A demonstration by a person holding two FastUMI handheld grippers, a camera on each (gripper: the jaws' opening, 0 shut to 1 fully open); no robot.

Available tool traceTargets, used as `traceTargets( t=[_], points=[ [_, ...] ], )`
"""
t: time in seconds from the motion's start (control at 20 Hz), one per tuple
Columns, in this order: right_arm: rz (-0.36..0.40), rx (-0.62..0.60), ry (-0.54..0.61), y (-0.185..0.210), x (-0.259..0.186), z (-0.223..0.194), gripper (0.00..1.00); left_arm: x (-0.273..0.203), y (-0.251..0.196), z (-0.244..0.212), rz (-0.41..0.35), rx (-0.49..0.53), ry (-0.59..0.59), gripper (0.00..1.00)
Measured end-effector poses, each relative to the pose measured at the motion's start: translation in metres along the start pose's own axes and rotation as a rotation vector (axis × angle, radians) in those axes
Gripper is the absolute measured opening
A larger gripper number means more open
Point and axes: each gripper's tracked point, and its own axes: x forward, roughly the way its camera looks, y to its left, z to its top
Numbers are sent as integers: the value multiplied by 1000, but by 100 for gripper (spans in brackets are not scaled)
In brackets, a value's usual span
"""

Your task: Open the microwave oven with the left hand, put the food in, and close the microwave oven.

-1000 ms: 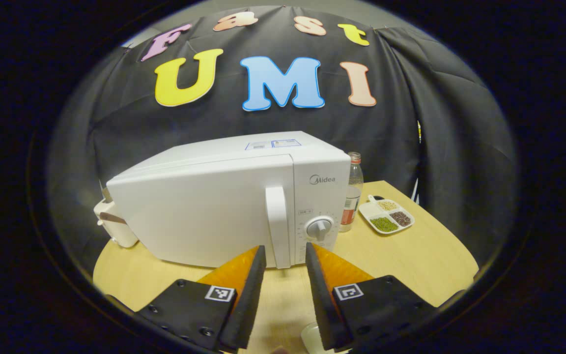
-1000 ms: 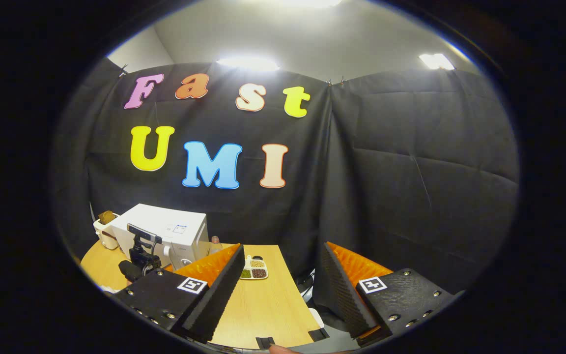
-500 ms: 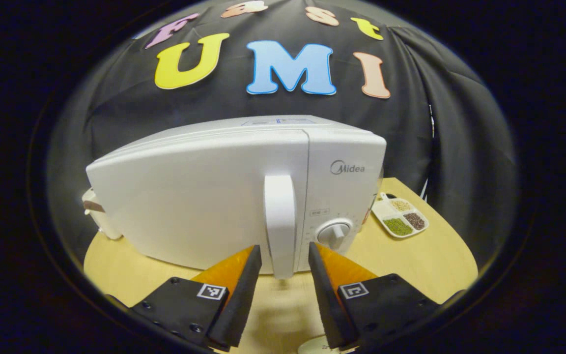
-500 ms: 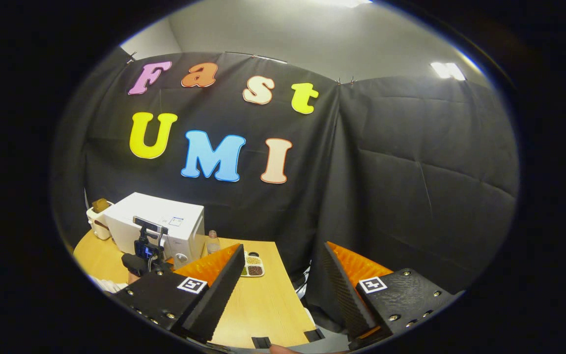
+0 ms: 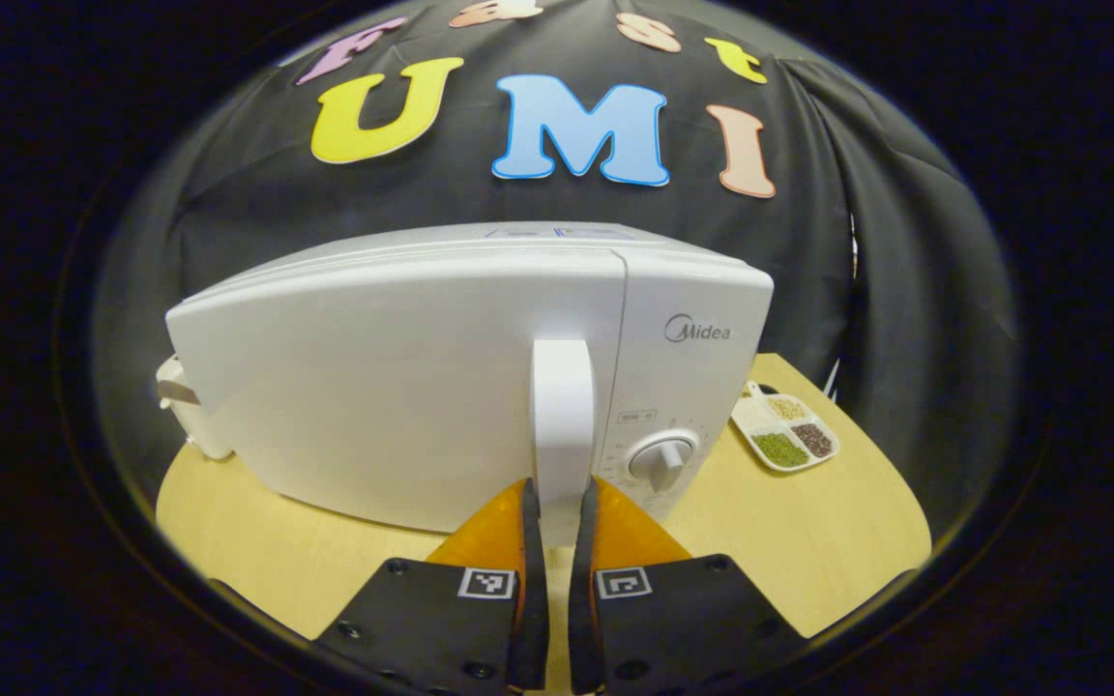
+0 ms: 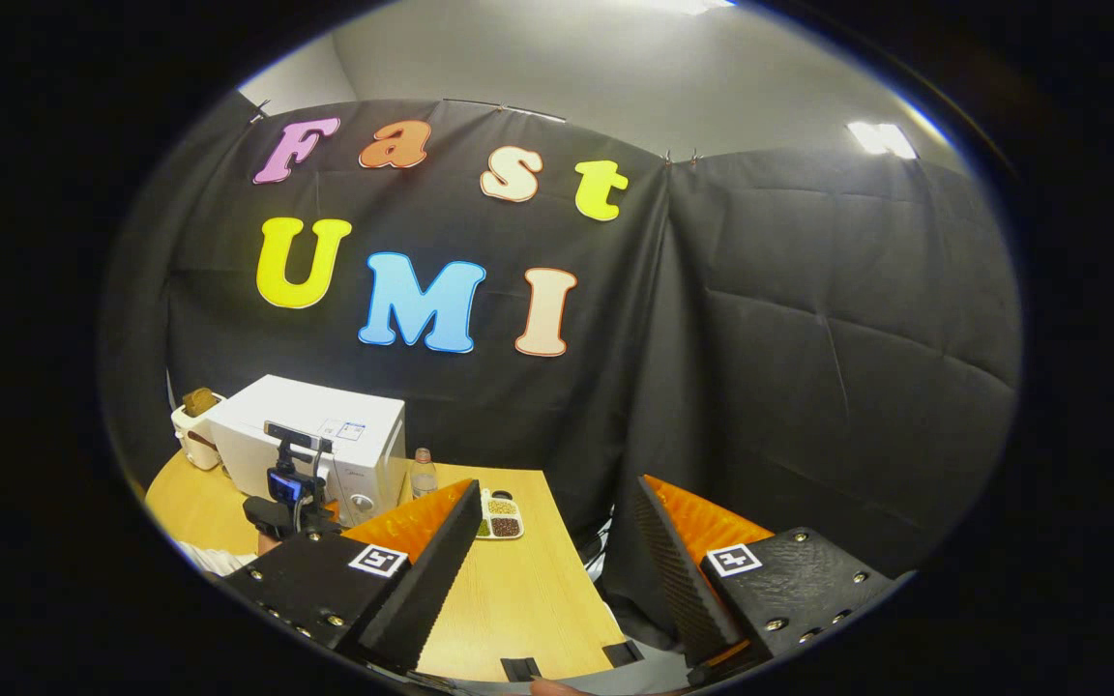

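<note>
Microwave oven on wooden table

Your left gripper has 2 wedge-shaped fingers on black blocks, each carrying a square black-and-white marker and dark screws. Your right gripper matches it, with ridged finger faces, textured black blocks and silver screws.

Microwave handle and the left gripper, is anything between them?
Nothing: in the left gripper view the left gripper has its fingers pressed on both sides of the handle of the closed microwave.
</note>
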Motion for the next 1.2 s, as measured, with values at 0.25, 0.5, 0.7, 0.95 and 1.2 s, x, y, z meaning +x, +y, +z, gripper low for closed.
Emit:
traceTargets(
  t=[0.25,0.5,0.7,0.95,1.2],
  points=[
    [-21,32,4,-14,-3,-4,97,-49,8,-24,37,18,-31,10],
    [31,58,10,-6,-1,-11,96,-127,40,-63,37,3,-7,12],
    [145,85,-12,19,-4,-6,96,-174,72,-87,74,-22,15,12],
    [285,94,-34,38,-18,-12,96,-229,119,-115,172,-97,75,15],
    [383,109,-18,55,-24,-33,96,-278,175,-115,279,-133,79,13]
  ],
)
